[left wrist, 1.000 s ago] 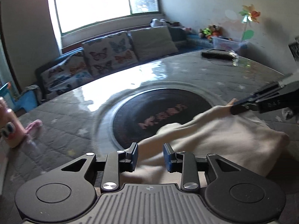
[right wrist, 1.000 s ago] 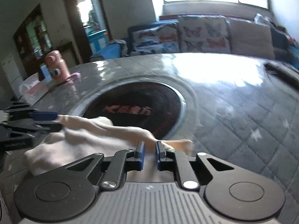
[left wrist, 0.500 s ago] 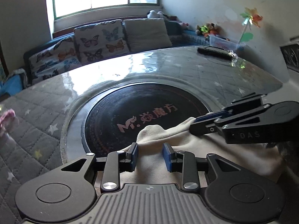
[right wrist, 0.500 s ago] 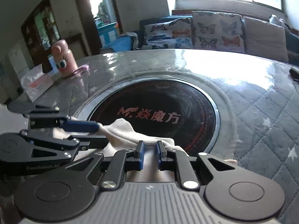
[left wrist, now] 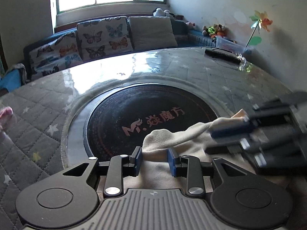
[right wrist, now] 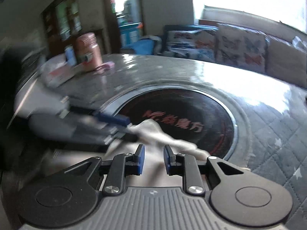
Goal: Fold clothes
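Both tools are parted: the left tool (left wrist: 154, 158) and right tool (right wrist: 154, 159) each straddle the cream garment (left wrist: 184, 134) just ahead on the tabletop (left wrist: 48, 115). Flatten the fold before letting go completely.

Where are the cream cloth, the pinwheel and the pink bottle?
cream cloth (left wrist: 163, 140): left wrist view, its folded edge on the dark disc.
pinwheel (left wrist: 262, 20): left wrist view, its coloured blades.
pink bottle (right wrist: 88, 51): right wrist view, its blurred body.

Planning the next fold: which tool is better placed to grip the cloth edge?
Left, probably: the cream cloth bunches right between the left tool fingers, and its view is sharp. The right tool looks motion-blurred in both views.
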### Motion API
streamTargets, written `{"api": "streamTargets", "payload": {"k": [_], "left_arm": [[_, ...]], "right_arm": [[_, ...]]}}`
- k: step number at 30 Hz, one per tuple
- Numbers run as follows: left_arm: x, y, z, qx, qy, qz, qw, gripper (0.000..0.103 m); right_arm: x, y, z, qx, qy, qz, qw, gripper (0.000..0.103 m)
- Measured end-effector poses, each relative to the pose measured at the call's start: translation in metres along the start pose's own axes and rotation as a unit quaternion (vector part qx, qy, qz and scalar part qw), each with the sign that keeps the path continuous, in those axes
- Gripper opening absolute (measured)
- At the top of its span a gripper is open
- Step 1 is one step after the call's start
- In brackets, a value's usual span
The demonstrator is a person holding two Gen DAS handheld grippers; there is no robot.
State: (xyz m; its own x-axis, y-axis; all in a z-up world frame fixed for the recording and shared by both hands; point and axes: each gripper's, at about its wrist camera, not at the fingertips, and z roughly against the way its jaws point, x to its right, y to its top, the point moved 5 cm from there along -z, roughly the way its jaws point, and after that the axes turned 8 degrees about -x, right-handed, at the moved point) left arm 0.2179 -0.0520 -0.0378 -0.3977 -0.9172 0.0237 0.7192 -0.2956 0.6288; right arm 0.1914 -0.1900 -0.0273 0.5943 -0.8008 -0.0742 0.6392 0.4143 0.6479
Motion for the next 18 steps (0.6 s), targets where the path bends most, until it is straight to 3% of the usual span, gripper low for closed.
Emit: {"api": "streamTargets", "payload": {"k": [4,11,18], "left_arm": [[0.000,0.000,-0.001,-0.001,0.010,0.000,0.9999,0.033],[0.001,-0.002,-0.001,0.005,0.027,-0.001,0.9996,0.033],[0.016,-0.017,0.034,0.038,0.034,-0.024,0.9984,0.032]], "right_arm": [[-0.022,-0.019,0.010,-0.011,0.001,0.046,0.999,0.022],[-0.045,-0.053,0.033,-0.009,-0.038,0.115,0.993,0.022],[-0.048,-0.056,0.052,0.006,-0.022,0.097,0.995,0.022]]}}
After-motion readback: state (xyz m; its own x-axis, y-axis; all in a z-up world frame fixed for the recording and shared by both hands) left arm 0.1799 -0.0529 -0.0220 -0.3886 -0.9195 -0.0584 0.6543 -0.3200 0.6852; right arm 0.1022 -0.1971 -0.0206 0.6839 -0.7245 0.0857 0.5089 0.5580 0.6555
